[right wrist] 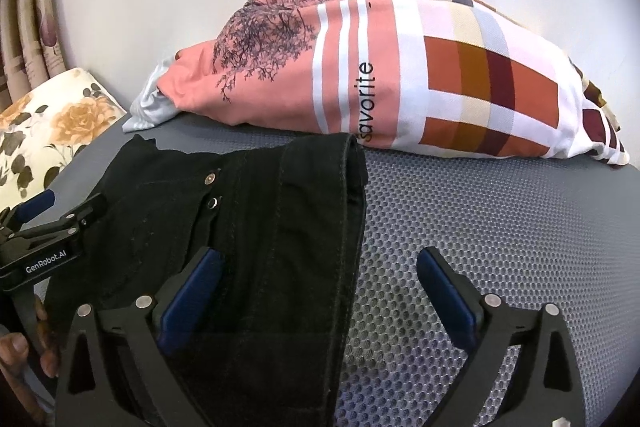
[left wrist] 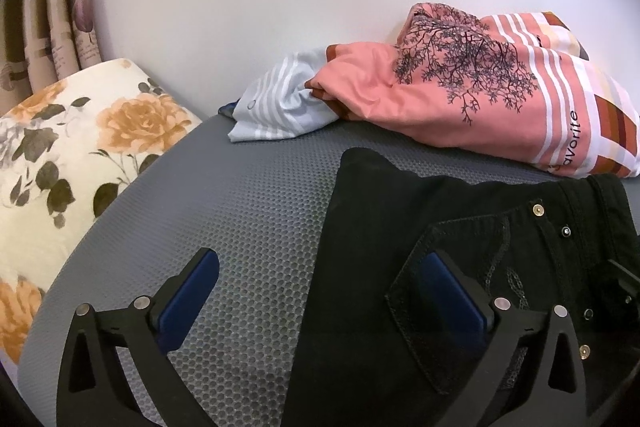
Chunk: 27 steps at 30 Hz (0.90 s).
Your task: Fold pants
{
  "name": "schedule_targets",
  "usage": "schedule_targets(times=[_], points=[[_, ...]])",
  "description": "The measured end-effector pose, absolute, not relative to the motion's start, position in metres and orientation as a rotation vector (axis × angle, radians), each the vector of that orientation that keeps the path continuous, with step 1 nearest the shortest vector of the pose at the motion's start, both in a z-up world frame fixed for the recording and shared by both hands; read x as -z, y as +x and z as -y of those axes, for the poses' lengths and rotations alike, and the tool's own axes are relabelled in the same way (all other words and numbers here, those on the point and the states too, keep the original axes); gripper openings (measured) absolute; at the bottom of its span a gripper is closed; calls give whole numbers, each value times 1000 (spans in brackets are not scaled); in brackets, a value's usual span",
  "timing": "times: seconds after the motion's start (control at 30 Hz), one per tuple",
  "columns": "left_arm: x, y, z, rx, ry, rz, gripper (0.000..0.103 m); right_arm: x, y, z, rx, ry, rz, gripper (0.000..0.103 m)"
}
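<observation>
Black pants (left wrist: 400, 223) lie folded on a grey mesh surface (left wrist: 240, 195), back pocket and rivets facing up. My left gripper (left wrist: 320, 283) is open, straddling the pants' left edge, right finger over the pocket. In the right wrist view the pants (right wrist: 260, 227) show their waistband at the far end. My right gripper (right wrist: 320, 283) is open over the pants' right edge, its left finger above the cloth, its right finger above the mesh (right wrist: 480, 211). The left gripper (right wrist: 60, 211) shows at the left, hand-held.
A pink and plaid quilt (right wrist: 380, 75) is bunched against the white wall behind the pants; it also shows in the left wrist view (left wrist: 480, 99). A floral pillow (left wrist: 72, 155) lies at the left. Curtains (left wrist: 48, 27) hang at the far left.
</observation>
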State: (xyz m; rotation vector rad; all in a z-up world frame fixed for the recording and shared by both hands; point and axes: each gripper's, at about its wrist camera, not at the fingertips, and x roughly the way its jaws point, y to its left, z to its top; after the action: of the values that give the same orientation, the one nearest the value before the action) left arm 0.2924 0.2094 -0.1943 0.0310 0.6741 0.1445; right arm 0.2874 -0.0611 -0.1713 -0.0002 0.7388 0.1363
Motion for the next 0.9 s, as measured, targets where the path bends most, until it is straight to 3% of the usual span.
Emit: schedule_targets(times=[0.53, 0.9], points=[[182, 247, -195, -194, 100, -595, 103, 145, 241, 44, -172, -92, -635, 99], [107, 165, -180, -205, 114, -476, 103, 102, 167, 49, -255, -55, -589, 99]])
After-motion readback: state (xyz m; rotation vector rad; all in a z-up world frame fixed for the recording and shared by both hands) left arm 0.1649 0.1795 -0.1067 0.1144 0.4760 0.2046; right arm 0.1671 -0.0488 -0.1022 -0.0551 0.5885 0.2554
